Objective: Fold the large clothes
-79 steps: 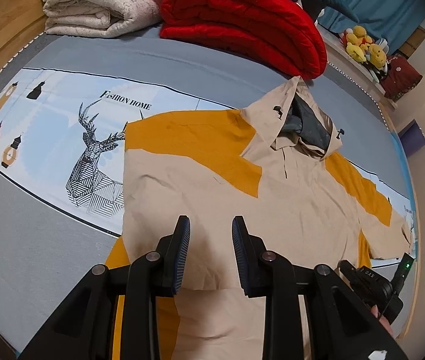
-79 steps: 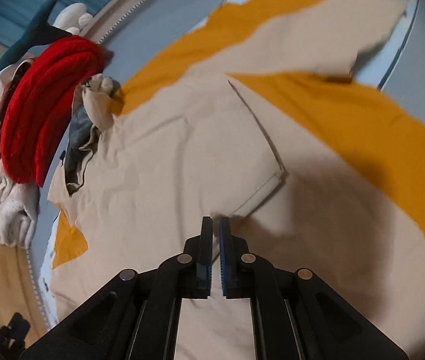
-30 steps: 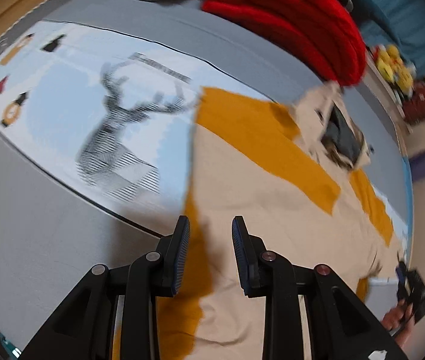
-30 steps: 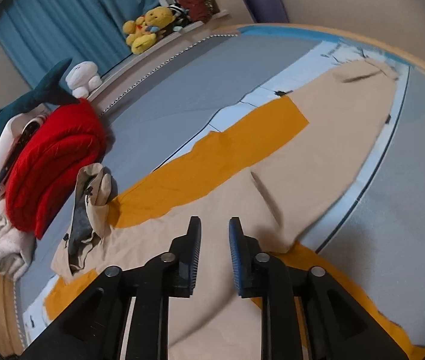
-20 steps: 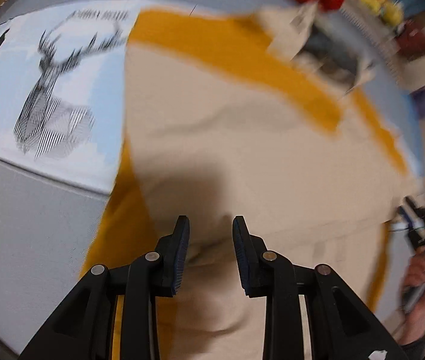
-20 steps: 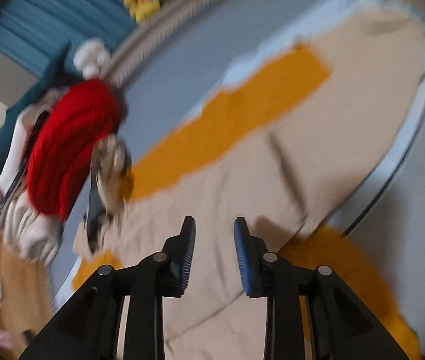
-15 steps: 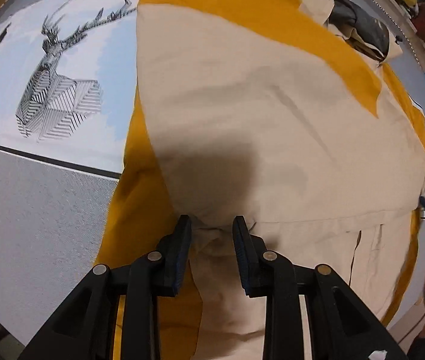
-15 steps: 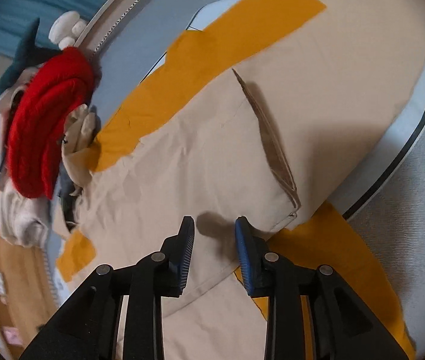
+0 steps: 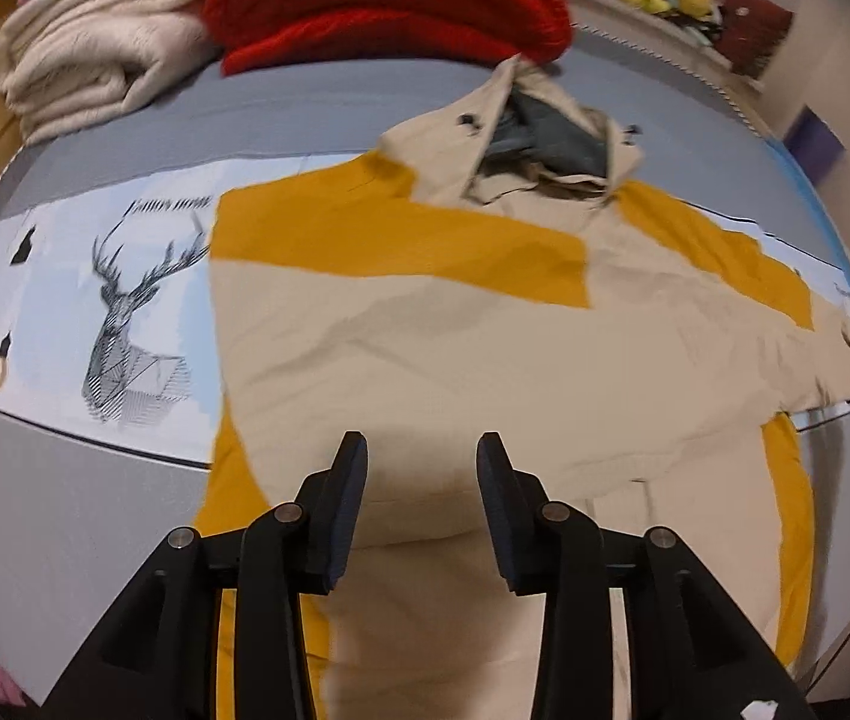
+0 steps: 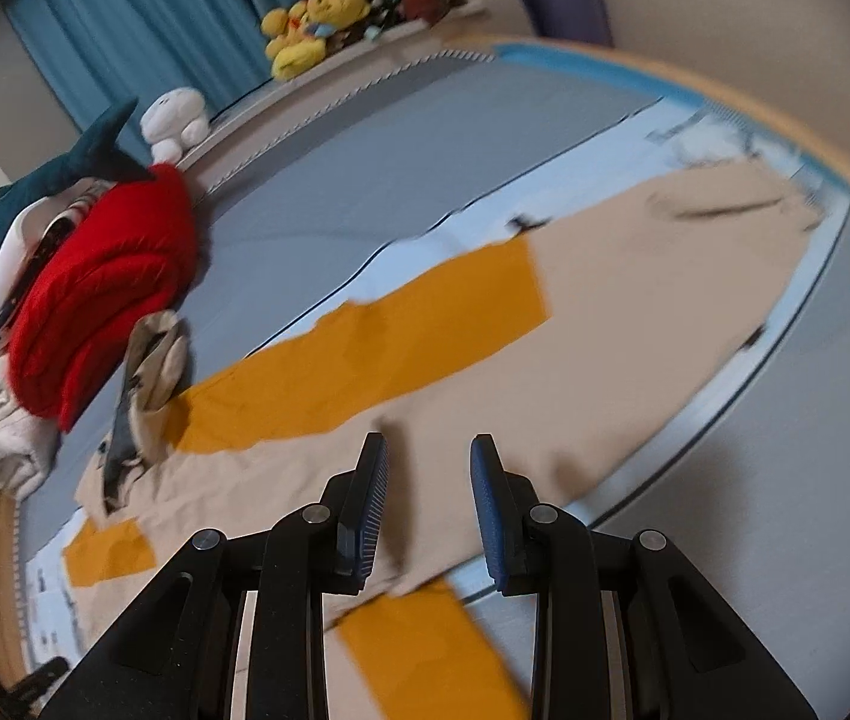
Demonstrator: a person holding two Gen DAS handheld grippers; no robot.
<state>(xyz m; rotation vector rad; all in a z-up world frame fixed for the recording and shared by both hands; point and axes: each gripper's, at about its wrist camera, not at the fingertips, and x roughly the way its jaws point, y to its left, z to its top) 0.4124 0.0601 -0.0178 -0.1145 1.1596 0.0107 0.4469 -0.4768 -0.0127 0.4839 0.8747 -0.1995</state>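
Over the bed, both our grippers hang spread and empty.
Our left gripper [image 9: 422,483] and right gripper [image 10: 427,489] could drag the folded jacket [image 9: 484,348] crooked.

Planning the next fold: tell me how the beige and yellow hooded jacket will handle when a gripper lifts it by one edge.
The hooded jacket lies flat with soft creases, so it will probably droop and trail. It spreads wide across the bed, so one pinch likely lifts only a corner. The hood sits bunched and may flop.
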